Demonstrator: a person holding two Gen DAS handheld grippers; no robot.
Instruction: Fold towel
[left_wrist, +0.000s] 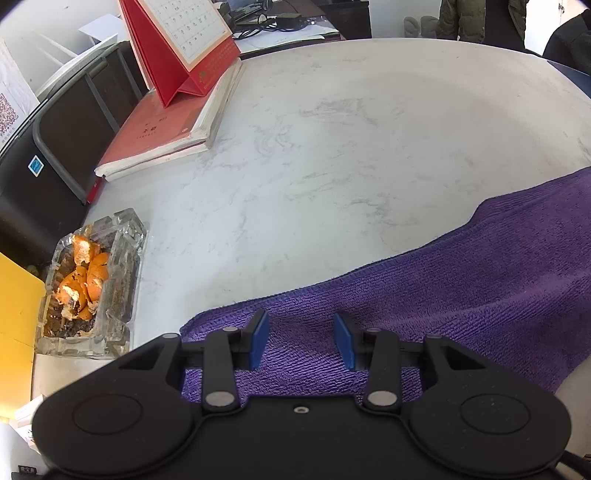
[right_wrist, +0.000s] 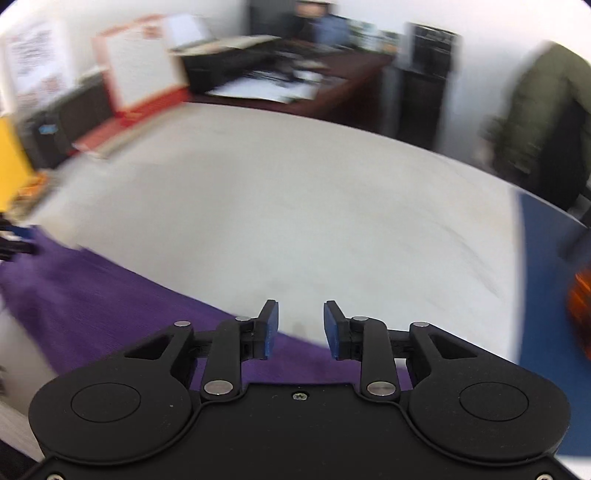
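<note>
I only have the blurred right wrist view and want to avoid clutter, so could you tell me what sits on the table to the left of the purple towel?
Observer: A glass ashtray holding orange peel stands near the table's left edge, apart from the purple towel.
Operator: Thank you. Is anything behind it?
Observer: Yes, a red desk calendar stands on a stack of books further back.
Operator: And is the left gripper gripping the towel?
Observer: No, the left gripper is over the towel's near left corner with open jaws, and nothing is pinched between its pads.
</note>
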